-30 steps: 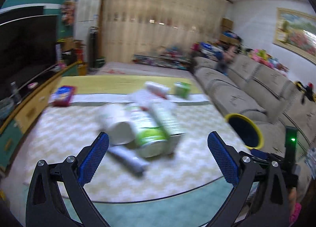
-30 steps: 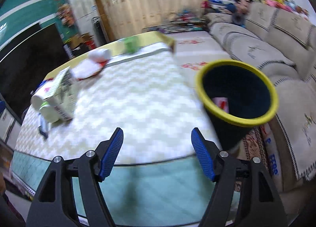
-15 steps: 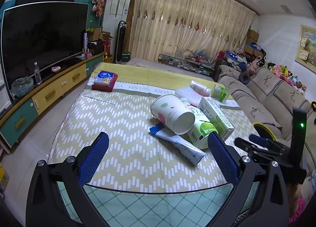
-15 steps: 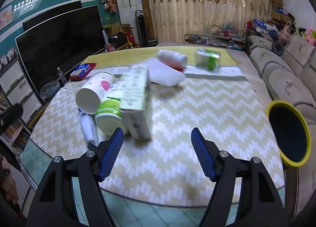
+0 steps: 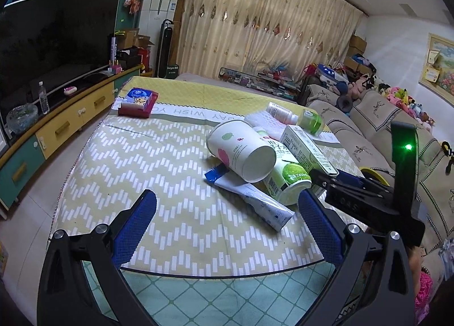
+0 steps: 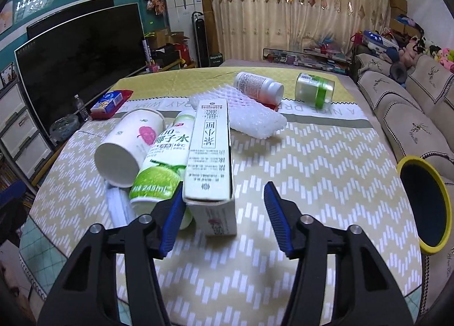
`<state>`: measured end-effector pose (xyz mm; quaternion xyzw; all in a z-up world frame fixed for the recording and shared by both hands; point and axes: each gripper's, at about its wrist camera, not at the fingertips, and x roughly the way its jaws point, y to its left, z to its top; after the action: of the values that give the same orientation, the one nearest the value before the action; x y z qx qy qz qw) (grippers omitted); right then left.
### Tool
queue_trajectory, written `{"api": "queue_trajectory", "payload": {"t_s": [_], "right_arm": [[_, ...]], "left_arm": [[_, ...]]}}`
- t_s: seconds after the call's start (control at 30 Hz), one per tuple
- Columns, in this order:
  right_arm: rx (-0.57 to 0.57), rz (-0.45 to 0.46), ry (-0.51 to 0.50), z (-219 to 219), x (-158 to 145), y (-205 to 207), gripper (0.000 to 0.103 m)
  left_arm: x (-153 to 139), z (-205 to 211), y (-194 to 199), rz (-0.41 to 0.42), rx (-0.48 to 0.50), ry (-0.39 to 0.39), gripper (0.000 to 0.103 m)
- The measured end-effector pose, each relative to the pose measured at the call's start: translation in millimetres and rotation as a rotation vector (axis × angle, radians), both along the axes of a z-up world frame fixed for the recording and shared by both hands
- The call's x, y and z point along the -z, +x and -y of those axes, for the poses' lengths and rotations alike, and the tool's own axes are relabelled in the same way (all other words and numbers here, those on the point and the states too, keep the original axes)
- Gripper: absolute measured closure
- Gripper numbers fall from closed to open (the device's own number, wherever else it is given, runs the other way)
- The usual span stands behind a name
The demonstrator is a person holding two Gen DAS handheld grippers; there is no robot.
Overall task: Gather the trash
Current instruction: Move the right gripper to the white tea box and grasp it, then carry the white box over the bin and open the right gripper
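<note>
Only the right view showed the right hand-held gripper [image 6: 222, 206] gaping around the carton [image 6: 210, 155]; the left hand-held gripper [image 5: 224, 212] hung wide open, empty.

You're in a home living room: a big dark television [image 6: 82, 50] on a drawer cabinet [image 5: 56, 124] left of your claws, a beige sofa [image 6: 411, 116] with plush toys [image 5: 403, 98] right, drawn curtains [image 6: 298, 5] far ahead

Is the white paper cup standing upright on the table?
No, the white paper cup lies on its side beside the coconut water bottle, on the table, with its open mouth turned toward the camera.
</note>
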<state>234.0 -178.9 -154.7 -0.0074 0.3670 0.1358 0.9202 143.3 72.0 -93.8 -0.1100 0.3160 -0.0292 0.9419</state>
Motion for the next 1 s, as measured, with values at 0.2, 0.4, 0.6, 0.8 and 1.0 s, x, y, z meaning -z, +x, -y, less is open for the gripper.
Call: {"api": "queue_trajectory", "payload": {"t_s": [0.2, 0.4, 0.6, 0.8, 1.0], "right_arm": [[-0.016, -0.017, 0.032, -2, 2, 6, 0.074], [-0.031, -0.019, 0.088, 8, -5, -6, 0.075], [-0.009, 0.016, 0.120, 32, -20, -28, 0.075], [0.103, 0.046, 0.141, 80, -27, -40, 0.075], [0.251, 0.065, 0.127, 136, -25, -41, 0.075]], "left_arm": [[6, 2, 4, -0.011, 0.000, -0.003, 0.005], [11, 6, 6, -0.013, 0.009, 0.001, 0.005], [8, 14, 5, -0.005, 0.022, 0.007, 0.005], [7, 27, 4, -0.005, 0.048, 0.025, 0.005], [4, 40, 5, -0.003, 0.065, 0.038, 0.005]]}}
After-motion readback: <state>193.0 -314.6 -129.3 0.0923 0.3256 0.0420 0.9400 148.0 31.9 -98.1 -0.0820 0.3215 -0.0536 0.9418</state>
